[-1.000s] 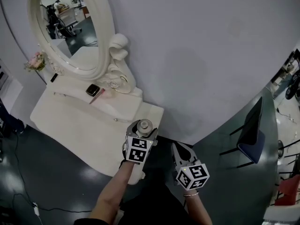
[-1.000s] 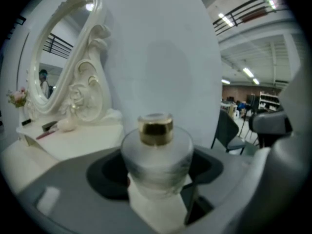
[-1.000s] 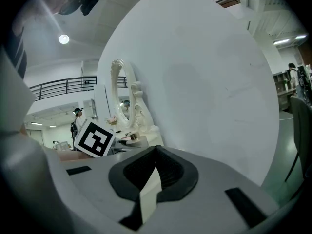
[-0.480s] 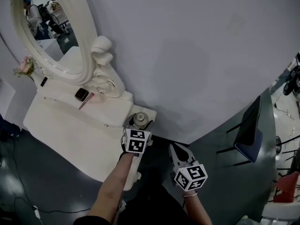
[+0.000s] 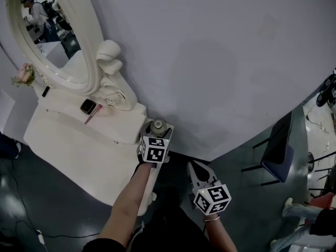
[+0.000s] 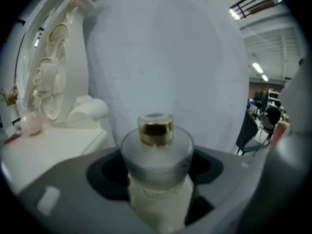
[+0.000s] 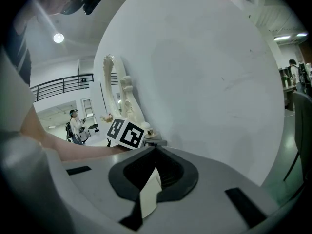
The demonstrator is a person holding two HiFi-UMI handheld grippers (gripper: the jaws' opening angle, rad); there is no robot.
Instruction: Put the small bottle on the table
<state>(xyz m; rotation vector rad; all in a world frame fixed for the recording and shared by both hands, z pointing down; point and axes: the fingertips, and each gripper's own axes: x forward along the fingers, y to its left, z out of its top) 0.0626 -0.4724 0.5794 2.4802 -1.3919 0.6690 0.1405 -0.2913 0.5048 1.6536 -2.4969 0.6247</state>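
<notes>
Two grippers, one busy: the left gripper (image 5: 157, 135) is clamped on the small bottle (image 6: 156, 152), held upright over the right end of the table (image 5: 79, 140). Looks like frosted glass with a gold cap (image 6: 155, 129), so probably light but slick and breakable; gripping the body below the shoulder seems safest. The right gripper (image 5: 200, 173) has its jaws together, empty.
</notes>
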